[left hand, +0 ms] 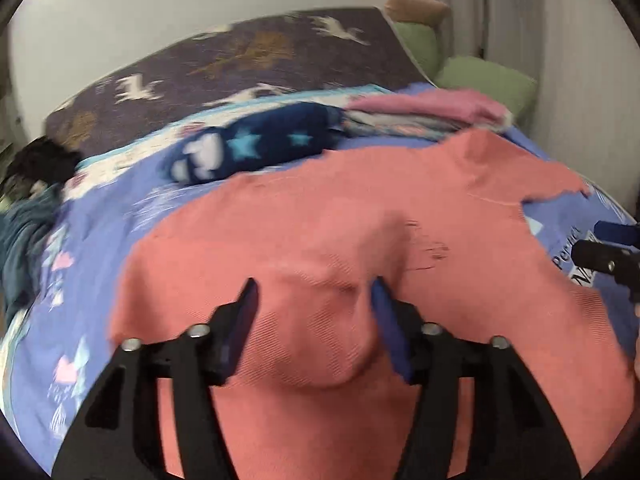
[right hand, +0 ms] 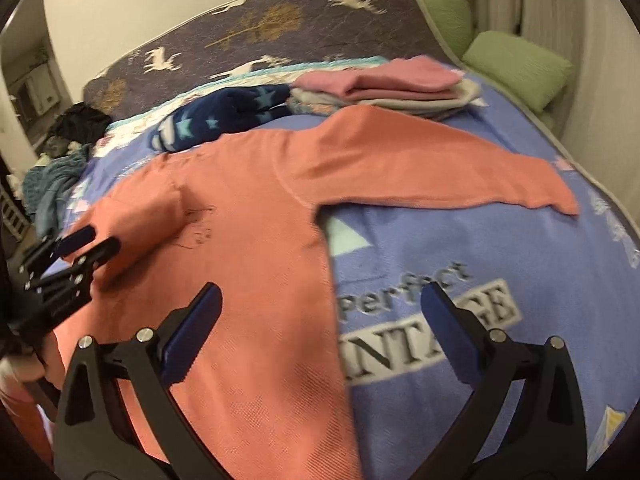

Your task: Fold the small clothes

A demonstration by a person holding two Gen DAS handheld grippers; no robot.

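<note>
1. The left claw (left hand: 314, 300) stands spread, a raised ridge of the coral sweater (right hand: 256, 216) between its pads but unpinched; closing carelessly may bunch two layers.
2. The right claw (right hand: 320, 312) is spread over the hem edge and could snag the bedspread (right hand: 460, 240) beneath.
3. Beyond both, the outstretched sleeve (right hand: 460, 176) may drag against the folded pile (right hand: 392, 84).

A home bedroom: bed (right hand: 500, 240), green pillows (right hand: 516, 68), folded clothes (right hand: 384, 84)

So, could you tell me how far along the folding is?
Done: a folded stack sits behind. In hand: the salmon top, one sleeve folded in, under the open left gripper; the right gripper is open. Left: its other sleeve and the star-print garment.
</note>
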